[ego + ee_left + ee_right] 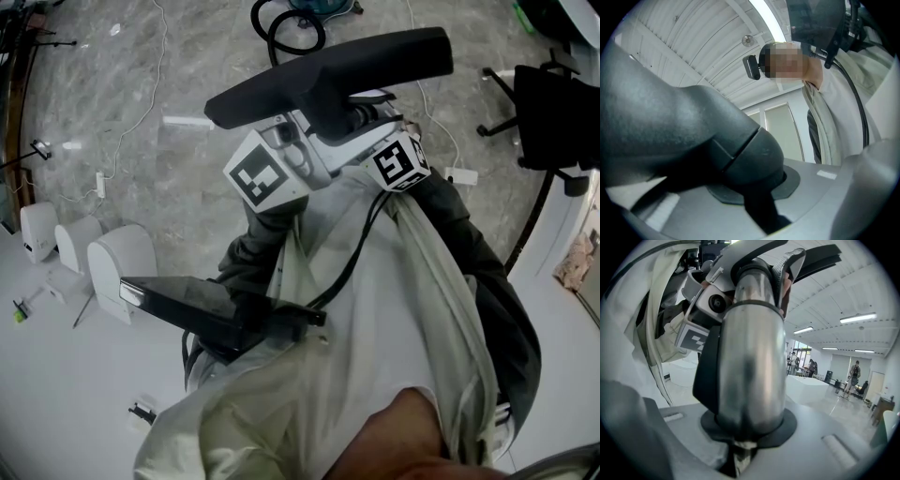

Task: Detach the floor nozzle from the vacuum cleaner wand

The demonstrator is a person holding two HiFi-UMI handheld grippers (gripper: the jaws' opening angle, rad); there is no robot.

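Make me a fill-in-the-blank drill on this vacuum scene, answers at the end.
The right gripper has its jaws shut on the ____ metal wand.
The left gripper has its jaws shut on the floor nozzle's ____ plastic neck.
The marker cube on each gripper is black and ____.
Missing words: silver, black, white.

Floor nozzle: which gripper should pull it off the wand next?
Left. The left gripper is shut on the dark neck of the floor nozzle, so it can pull; the right gripper clamps the metal wand, probably better for bracing.
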